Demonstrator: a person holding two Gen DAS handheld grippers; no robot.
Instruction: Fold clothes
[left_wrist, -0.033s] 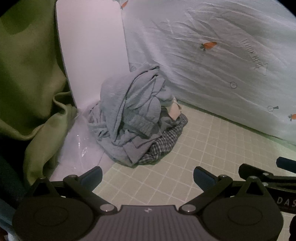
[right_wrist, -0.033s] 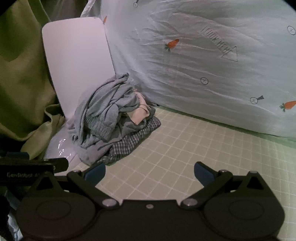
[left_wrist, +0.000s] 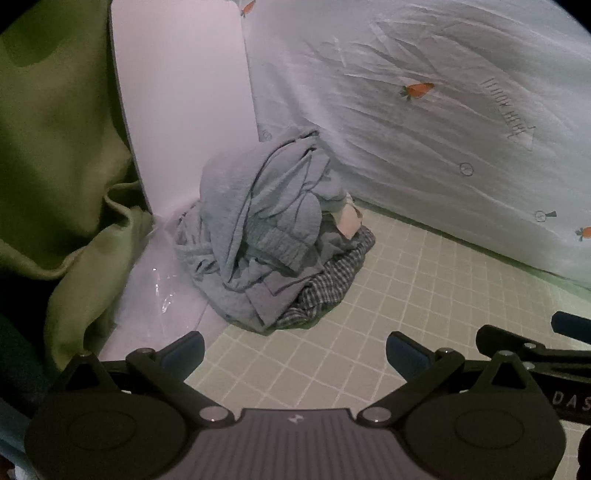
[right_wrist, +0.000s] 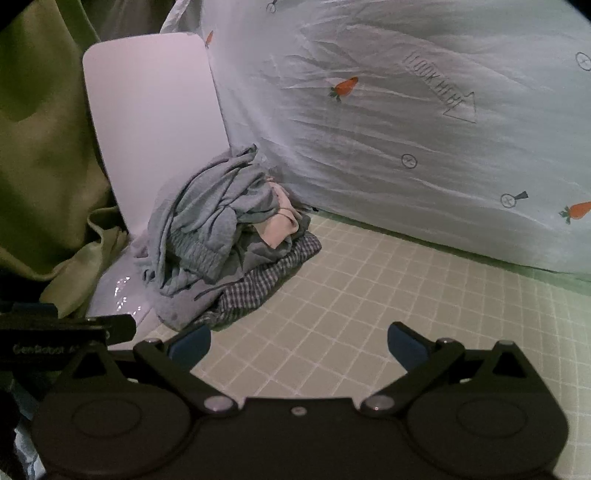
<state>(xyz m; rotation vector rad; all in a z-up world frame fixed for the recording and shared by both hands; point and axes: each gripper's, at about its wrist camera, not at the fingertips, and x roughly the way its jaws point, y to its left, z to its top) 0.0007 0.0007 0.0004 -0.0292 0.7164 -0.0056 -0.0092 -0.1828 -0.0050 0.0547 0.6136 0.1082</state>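
A heap of crumpled clothes (left_wrist: 273, 236) lies on the pale green checked mat (left_wrist: 388, 302), in the corner by a white panel. Grey-blue garments sit on top, a checked one (left_wrist: 325, 284) at the bottom and a pale pink one (left_wrist: 349, 221) behind. The heap also shows in the right wrist view (right_wrist: 221, 236). My left gripper (left_wrist: 295, 350) is open and empty, a little short of the heap. My right gripper (right_wrist: 299, 347) is open and empty, to the right of the heap. The right gripper's tip shows at the left wrist view's right edge (left_wrist: 569, 325).
A white upright panel (left_wrist: 184, 103) stands behind the heap, with a glossy white sheet (left_wrist: 159, 295) at its foot. A green curtain (left_wrist: 55, 147) hangs on the left. A light sheet with carrot prints (left_wrist: 443, 129) covers the back and right.
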